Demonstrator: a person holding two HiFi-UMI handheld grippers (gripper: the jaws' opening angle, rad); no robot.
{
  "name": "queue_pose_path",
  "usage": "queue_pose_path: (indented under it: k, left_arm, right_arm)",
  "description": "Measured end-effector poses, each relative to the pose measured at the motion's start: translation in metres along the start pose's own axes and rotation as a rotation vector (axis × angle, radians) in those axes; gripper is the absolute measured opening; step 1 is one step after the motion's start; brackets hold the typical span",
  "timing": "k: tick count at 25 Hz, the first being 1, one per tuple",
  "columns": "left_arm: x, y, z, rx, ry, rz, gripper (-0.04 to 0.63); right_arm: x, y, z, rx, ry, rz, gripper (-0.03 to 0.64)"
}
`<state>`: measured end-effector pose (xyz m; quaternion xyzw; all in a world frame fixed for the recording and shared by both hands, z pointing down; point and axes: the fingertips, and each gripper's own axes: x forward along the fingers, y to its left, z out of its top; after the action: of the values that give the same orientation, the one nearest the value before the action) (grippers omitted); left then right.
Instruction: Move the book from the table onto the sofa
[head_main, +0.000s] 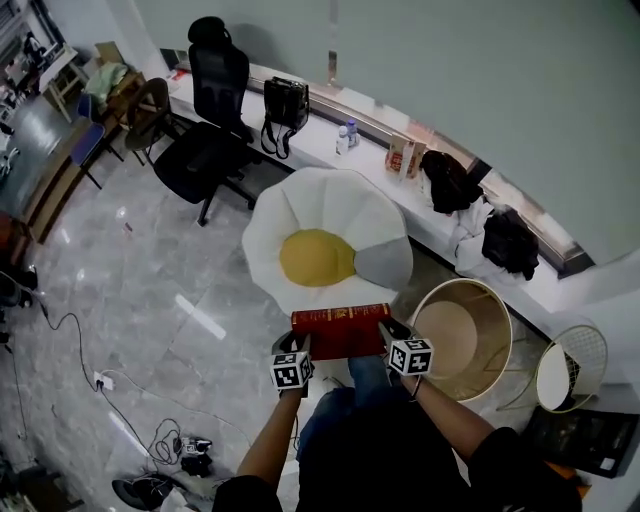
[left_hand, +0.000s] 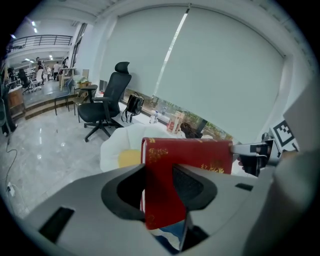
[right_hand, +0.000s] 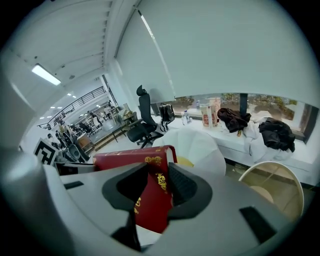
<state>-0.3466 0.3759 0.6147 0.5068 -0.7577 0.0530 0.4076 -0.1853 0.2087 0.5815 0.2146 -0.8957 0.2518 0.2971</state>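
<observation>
Head view first: the red book (head_main: 340, 330) is up off the round table (head_main: 497, 300) and hangs in the air between the two grippers, spine with gold lettering facing the sofa. The left gripper (head_main: 300, 347) has it by the end at 9 o'clock, the right gripper (head_main: 388, 332) by the end at 3 o'clock, each with its marker cube riding behind. The sofa (head_main: 300, 205), a white petal-shaped seat with a yellow centre, sits at 12 o'clock of the book, just beyond it, and the book is not on it yet. The table lies at 3 o'clock of the book, near the right forearm. Left gripper view now: both jaws of the left gripper (left_hand: 159, 187) are clamped on the red cover of the book (left_hand: 195, 155), pads pressed to either face, and the right gripper (left_hand: 255, 152) shows at the far end. Right gripper view: same story, the right gripper (right_hand: 152, 187) is clenched on the book (right_hand: 125, 160), gold ornament showing between the pads. A black office chair (head_main: 210, 130) stands at 11 o'clock, beyond the sofa.
</observation>
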Motion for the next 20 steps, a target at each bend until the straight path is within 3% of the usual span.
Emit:
queue_pose_path:
  k: [6,12,20]
  left_arm:
    - [0.015,0.015,0.012,-0.033,0.007,0.038,0.176]
    - [0.066,0.002,0.043,-0.051,0.060,0.051,0.176]
    - [0.128,0.020,0.092,-0.070,0.089,0.156,0.176]
  right_arm:
    - [0.033,-0.001,0.018,-0.031,0.026,0.046,0.140]
    - [0.069,-0.045,0.051,0.000,0.068,0.092,0.137]
    - [0.145,-0.076,0.098,0.032,0.102,0.183,0.135]
